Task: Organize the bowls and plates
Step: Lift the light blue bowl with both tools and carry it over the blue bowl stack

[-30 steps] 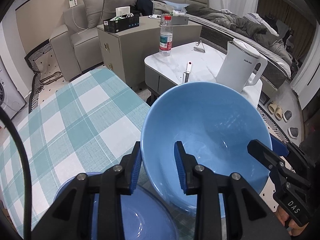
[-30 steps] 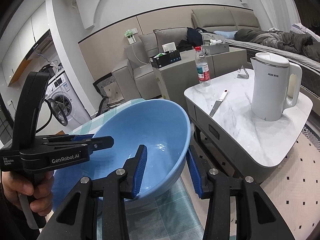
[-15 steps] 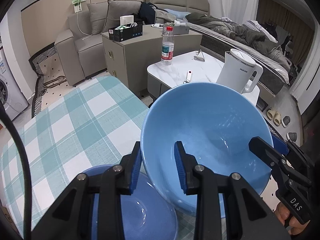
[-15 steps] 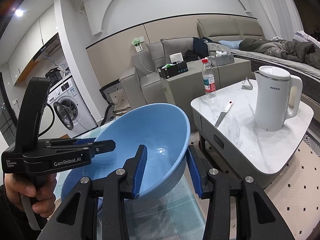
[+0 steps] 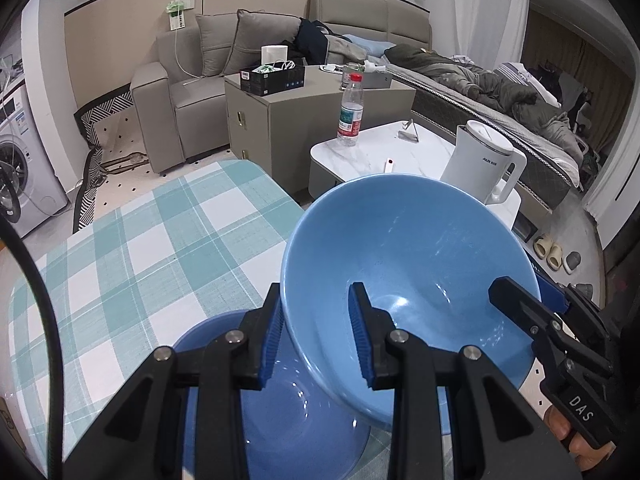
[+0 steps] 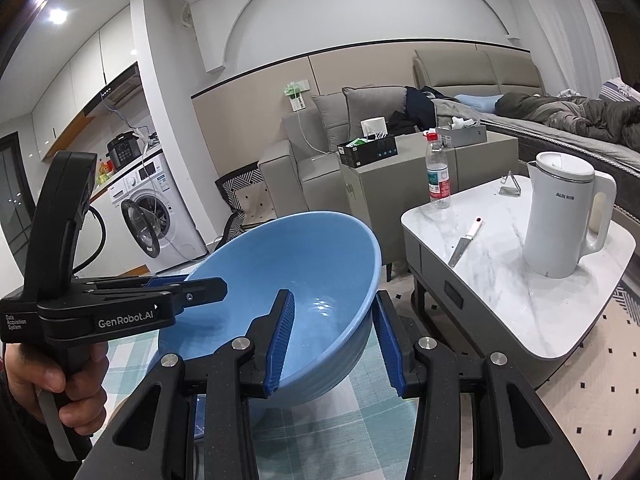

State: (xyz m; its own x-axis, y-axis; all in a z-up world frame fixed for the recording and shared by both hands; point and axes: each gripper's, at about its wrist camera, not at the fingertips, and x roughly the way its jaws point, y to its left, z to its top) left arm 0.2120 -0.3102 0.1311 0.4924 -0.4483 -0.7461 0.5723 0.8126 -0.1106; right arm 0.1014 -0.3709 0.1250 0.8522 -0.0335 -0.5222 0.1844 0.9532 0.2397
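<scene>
bowl (image 5: 408, 248): light blue
plate (image 5: 280, 416): deeper blue
tablecloth (image 5: 132, 256): teal-and-white check
kettle (image 6: 560, 216): white
gripper pads (image 6: 282, 340): blue

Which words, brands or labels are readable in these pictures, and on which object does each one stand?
"GenRobot.AI": side of the left tool.
"Data Acquisition System": small print on the same tool's body.
"DAS": body of the right tool.
"AUX": white kettle; characters beside it too small to read.
Water bottle label: unreadable.
Washing machine stickers: unreadable.
</scene>
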